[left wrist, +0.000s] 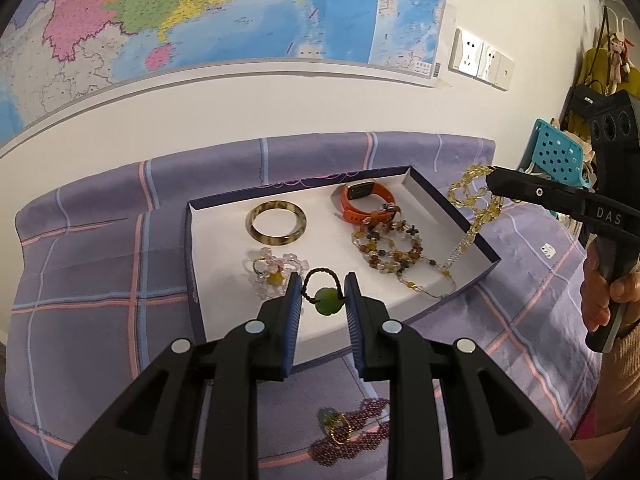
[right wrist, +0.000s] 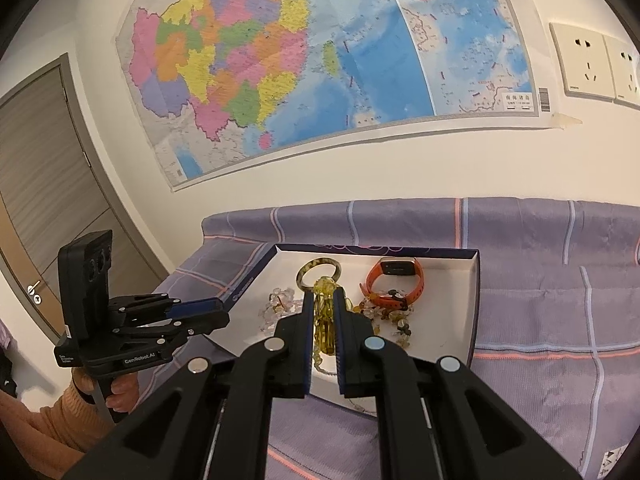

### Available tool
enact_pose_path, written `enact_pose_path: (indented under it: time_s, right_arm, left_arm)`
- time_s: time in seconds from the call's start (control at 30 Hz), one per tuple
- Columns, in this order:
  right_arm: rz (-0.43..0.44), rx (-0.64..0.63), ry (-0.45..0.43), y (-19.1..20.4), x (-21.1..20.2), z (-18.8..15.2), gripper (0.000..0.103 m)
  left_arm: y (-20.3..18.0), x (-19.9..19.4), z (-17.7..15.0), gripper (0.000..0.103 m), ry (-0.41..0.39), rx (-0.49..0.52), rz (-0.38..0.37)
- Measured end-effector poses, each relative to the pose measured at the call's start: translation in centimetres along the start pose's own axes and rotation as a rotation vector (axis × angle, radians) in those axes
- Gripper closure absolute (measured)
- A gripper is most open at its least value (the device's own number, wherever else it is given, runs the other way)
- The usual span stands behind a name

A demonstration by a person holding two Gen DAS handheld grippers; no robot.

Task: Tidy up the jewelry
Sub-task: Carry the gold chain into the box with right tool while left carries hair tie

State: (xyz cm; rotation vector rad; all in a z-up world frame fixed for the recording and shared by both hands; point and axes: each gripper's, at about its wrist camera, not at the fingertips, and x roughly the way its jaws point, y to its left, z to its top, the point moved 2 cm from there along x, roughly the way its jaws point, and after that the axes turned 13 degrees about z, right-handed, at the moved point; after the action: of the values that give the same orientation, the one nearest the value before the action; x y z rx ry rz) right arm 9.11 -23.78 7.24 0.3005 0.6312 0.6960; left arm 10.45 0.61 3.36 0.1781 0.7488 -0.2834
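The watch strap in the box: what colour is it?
Orange, on the watch; clearest in the left wrist view.

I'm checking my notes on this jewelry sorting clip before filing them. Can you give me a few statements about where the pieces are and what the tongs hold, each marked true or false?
1. The right tongs are shut on the yellow bead necklace. True.
2. The orange watch lies on the checked cloth outside the box. False: it lies inside the box.
3. The dark red bead bracelet lies on the purple checked cloth, outside the box. True.
4. The amber bangle hangs from the left tongs. False: it lies flat in the box; between the left tongs is a green pendant on a dark cord.
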Motion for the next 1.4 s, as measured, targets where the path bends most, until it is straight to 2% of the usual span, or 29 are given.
enact_pose_path:
  time_s: [1.4]
  right_arm:
    - [-0.013, 0.061, 0.047, -2.9, 3.8, 0.3, 0.095]
  left_arm:
    - [1.9, 6.0, 0.2, 0.081, 0.11, -0.028, 0.067]
